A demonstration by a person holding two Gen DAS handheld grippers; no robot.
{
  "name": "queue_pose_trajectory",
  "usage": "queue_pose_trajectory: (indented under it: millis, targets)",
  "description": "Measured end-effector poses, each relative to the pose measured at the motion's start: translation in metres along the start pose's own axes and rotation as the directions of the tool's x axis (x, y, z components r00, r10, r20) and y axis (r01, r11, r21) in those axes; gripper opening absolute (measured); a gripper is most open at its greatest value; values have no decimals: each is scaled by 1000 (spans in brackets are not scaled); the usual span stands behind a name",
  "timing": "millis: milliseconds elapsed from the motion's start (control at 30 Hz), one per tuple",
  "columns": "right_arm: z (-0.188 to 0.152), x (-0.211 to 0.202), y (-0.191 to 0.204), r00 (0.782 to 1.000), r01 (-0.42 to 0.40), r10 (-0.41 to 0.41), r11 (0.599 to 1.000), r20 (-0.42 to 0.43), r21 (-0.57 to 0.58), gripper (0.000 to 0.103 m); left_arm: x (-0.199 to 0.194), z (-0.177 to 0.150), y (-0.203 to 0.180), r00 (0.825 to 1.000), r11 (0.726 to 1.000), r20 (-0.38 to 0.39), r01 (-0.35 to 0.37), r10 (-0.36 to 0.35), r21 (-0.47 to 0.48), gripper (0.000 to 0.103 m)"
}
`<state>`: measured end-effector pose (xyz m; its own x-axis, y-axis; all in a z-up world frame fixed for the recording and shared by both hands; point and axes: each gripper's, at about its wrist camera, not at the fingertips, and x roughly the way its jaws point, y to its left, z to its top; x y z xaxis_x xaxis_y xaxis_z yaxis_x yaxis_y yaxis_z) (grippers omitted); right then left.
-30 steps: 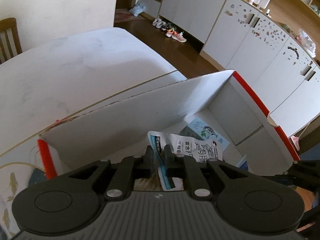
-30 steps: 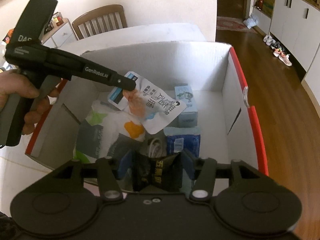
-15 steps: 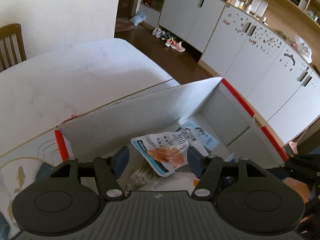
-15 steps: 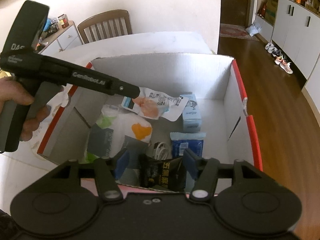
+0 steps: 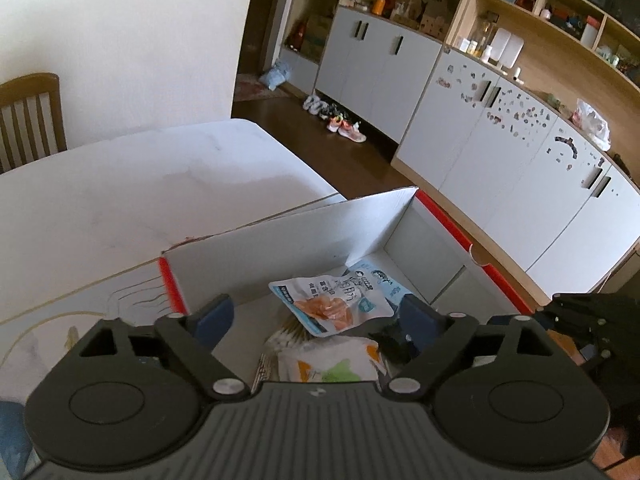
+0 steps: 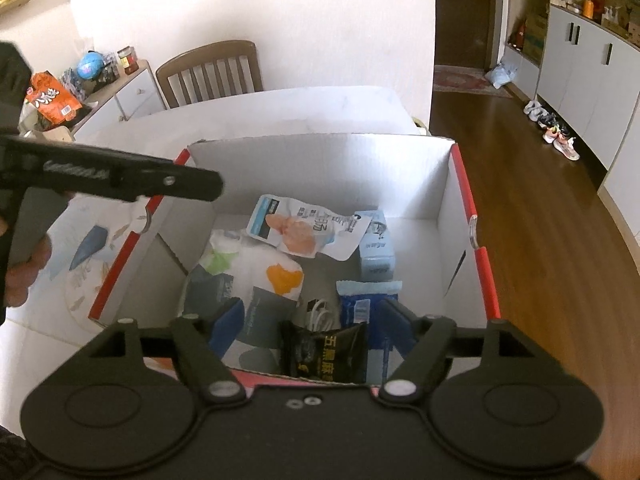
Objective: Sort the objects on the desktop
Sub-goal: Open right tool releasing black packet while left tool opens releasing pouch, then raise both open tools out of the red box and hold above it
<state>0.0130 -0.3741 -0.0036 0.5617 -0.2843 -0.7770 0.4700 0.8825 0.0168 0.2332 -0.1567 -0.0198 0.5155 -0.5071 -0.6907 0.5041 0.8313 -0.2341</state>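
A white cardboard box [image 6: 320, 172] with red edges stands on the table. On top of its contents lies a white and light-blue pouch [image 6: 304, 228] with an orange picture. My left gripper [image 5: 316, 314] hovers above the box [image 5: 288, 248] and the pouch [image 5: 332, 304]; its jaws are opening wide with nothing between them. From the right wrist view it [image 6: 212, 190] reaches in from the left. My right gripper [image 6: 312, 320] is over the box's near wall, jaws opening. A black sachet [image 6: 324, 352] stands between the pads, which do not press on it.
The box also holds a white pack [image 6: 256, 268] with orange and green patches, a light-blue carton [image 6: 376, 248], a blue packet [image 6: 360, 304] and a white cable [image 6: 318, 312]. A wooden chair [image 6: 212, 72] stands behind the white table [image 5: 120, 200]. Wood floor [image 6: 540, 220] lies right.
My left gripper opened and let the pouch go; it dropped flat into the box while the gripper rose and drew back. My right gripper's jaws spread off the black sachet.
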Motion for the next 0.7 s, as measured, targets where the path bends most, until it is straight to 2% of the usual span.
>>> queue_pose_trajectory:
  millis: [67, 267, 333, 500, 700]
  targets:
    - [0, -2, 1, 1000, 2, -2, 1000, 7, 1, 77, -6, -4, 0, 1000, 1000, 9, -9, 9, -2, 101]
    - [-1, -13, 3, 999, 4, -4, 1000, 41, 10, 87, -22, -15, 0, 1000, 1000, 29, -6, 7, -19, 103]
    - [-2, -18, 5, 998, 2, -3, 1000, 57, 11, 94, -26, -20, 0, 1000, 1000, 22, -13, 14, -22, 103]
    - [-4, -31, 10, 996, 8, -8, 1000, 85, 3, 95, -41, -35, 5, 1000, 999, 17, -14, 15, -38, 103]
    - [-7, -42, 17, 993, 19, -19, 1000, 115, -2, 96, -68, -51, -5, 990, 994, 100, -107, 104, 33, 103]
